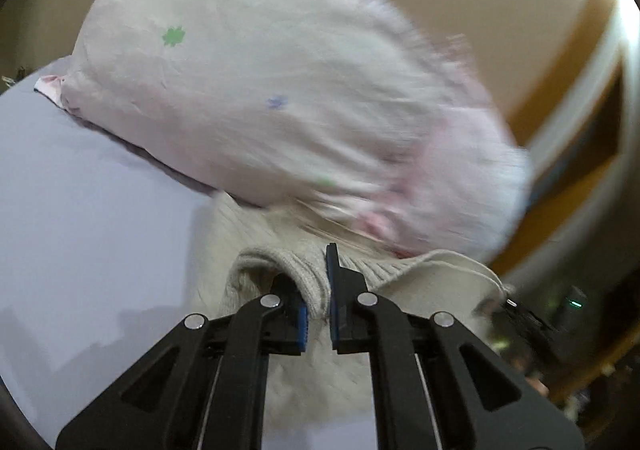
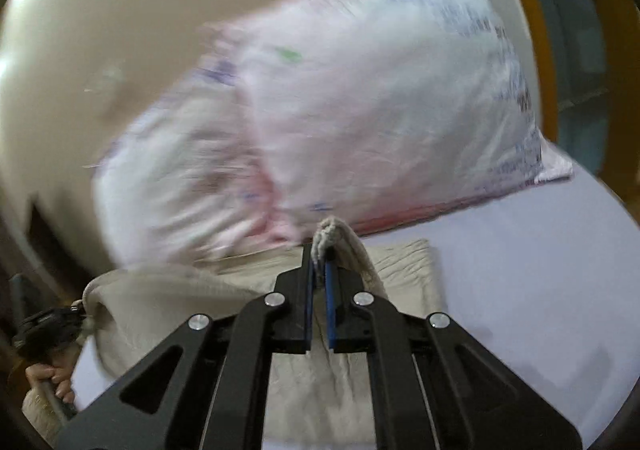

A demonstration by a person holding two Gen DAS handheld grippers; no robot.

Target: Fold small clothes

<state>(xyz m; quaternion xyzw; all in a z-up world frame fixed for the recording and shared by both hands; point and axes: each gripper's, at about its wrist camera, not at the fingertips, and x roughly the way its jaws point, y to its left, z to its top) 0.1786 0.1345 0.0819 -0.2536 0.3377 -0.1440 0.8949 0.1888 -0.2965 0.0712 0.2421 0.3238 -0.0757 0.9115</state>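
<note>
Status of the fold: the cream knit garment (image 2: 256, 282) lay on the lavender bed sheet (image 1: 80, 210) with both upper corners lifted, so a fold was judged to be in progress and not yet laid down. Part of the cloth in the right wrist view already sat as a flat, squared panel on the sheet, which suggested at least one earlier layer was in place. The final lay-down and smoothing remained to be done.

The left gripper (image 1: 318, 314) had its blue pads pressed onto a ribbed hem of the garment, pinching it between them. The garment ran on rightward across the bed to the right gripper (image 2: 318, 290), whose jaws stood nearly together on a bunched corner of the same cloth, with a tuft showing above the tips.

Edges and room: open sheet extended well to the left of the left gripper and to the right of the right gripper. Directly ahead, a pink-white pillow (image 1: 260, 90) stood close behind the garment, touching or just beside its far edge; blur prevented telling which. Forward travel was therefore judged limited, with free room to the sides and toward the operator.
</note>
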